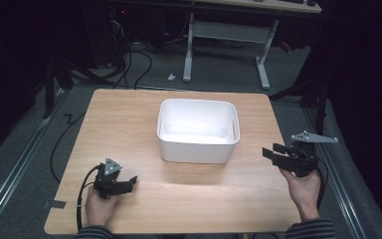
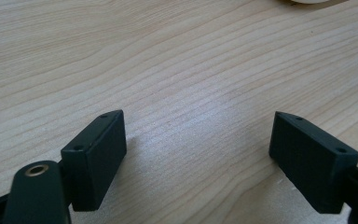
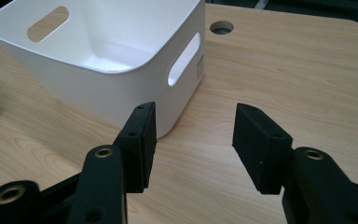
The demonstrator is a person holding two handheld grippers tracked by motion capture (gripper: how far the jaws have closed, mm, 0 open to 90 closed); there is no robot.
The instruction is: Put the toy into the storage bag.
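Your right gripper [image 3: 193, 140] has its jaws apart with nothing between them and touching nothing; past them you see the near right corner of the white tub [image 3: 121, 70]. Your left gripper [image 2: 198, 144] also stands wide apart and empty, its jaws low over bare wood of the bench [image 2: 168, 70]. The tub sits upright near the middle of the bench, a little toward the far side, empty, with rounded corners and an oval handle slot in each short wall. Your right hand [image 1: 303, 191] holds its gripper at the right edge of the bench, raised above the wood and pointing left toward the tub, well apart from it. Your left hand [image 1: 98, 204] rests at the near left, its gripper pointing right.
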